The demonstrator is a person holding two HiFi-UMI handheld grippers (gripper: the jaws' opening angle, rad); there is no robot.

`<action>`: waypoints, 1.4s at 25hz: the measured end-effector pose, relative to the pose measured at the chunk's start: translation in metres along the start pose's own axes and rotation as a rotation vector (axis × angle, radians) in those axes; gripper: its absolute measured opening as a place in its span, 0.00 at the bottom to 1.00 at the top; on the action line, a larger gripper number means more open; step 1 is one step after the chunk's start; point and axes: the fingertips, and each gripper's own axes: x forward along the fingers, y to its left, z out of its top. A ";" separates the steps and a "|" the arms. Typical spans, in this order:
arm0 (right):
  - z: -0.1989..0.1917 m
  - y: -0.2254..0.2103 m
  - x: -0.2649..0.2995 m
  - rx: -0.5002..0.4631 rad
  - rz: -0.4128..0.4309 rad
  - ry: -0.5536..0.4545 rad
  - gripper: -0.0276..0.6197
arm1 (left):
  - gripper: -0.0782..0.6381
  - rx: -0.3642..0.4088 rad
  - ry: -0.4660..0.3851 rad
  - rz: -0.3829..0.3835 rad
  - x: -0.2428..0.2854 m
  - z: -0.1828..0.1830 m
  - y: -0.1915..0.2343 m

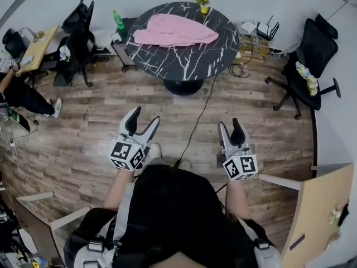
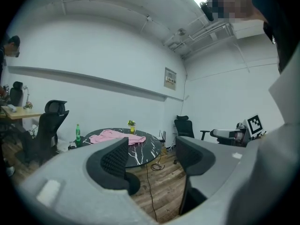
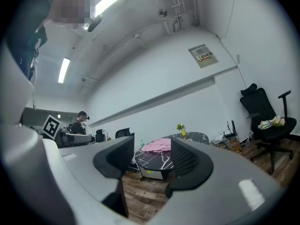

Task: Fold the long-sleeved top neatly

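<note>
Find top (image 1: pixel 174 31) heaped on table (image 1: pixel 184 66), well apart from both grippers. Expect soft, light, limp cloth. Pinch at hem corners or shoulders, probably; hard to pick out from here. See left gripper (image 1: pixel 145 116) and right gripper (image 1: pixel 229 124) agape, empty.

Held out level ahead, the left tongs (image 1: pixel 144 118) and right tongs (image 1: pixel 229 124) gape wide, both empty.

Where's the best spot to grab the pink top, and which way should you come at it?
Probably its near edge, coming from the person's side of the table. The pink top lies loosely spread, stretched sideways, so the left gripper could pinch its left end and the right gripper its right end. Both are open and empty now.
</note>
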 end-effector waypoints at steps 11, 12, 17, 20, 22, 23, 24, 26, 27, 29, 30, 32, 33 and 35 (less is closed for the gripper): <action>-0.004 -0.001 -0.001 -0.039 -0.033 0.024 0.39 | 0.55 0.006 0.015 0.032 0.002 -0.015 0.023; -0.003 -0.001 0.002 -0.046 -0.037 0.025 0.39 | 0.55 0.002 0.015 0.029 0.006 -0.016 0.026; -0.001 -0.005 0.028 -0.073 -0.063 0.039 0.39 | 0.55 -0.007 -0.001 0.006 0.031 -0.011 0.047; 0.000 -0.007 0.052 -0.077 -0.077 0.040 0.39 | 0.55 -0.014 -0.001 -0.005 0.049 -0.007 0.067; 0.003 -0.007 0.072 -0.073 -0.084 0.033 0.39 | 0.55 -0.012 -0.006 -0.015 0.062 -0.001 0.081; 0.005 -0.006 0.082 -0.071 -0.086 0.030 0.39 | 0.55 -0.010 -0.011 -0.019 0.069 0.003 0.089; 0.006 -0.005 0.093 -0.071 -0.086 0.028 0.39 | 0.55 -0.009 -0.016 -0.020 0.076 0.006 0.098; 0.007 -0.003 0.116 -0.079 -0.083 0.033 0.39 | 0.55 -0.014 -0.026 -0.023 0.090 0.011 0.116; 0.008 -0.002 0.128 -0.085 -0.081 0.035 0.39 | 0.55 -0.018 -0.031 -0.027 0.098 0.013 0.125; 0.010 -0.002 0.150 -0.097 -0.079 0.037 0.38 | 0.55 -0.023 -0.039 -0.034 0.112 0.017 0.141; 0.011 -0.001 0.162 -0.103 -0.078 0.036 0.39 | 0.55 -0.022 -0.042 -0.037 0.119 0.019 0.149; 0.014 0.001 0.184 -0.113 -0.074 0.036 0.39 | 0.55 -0.018 -0.042 -0.039 0.129 0.024 0.165; 0.015 0.003 0.194 -0.115 -0.073 0.036 0.39 | 0.55 -0.018 -0.040 -0.041 0.132 0.026 0.173; 0.014 0.004 0.212 -0.107 -0.075 0.035 0.38 | 0.55 -0.018 -0.035 -0.051 0.139 0.028 0.184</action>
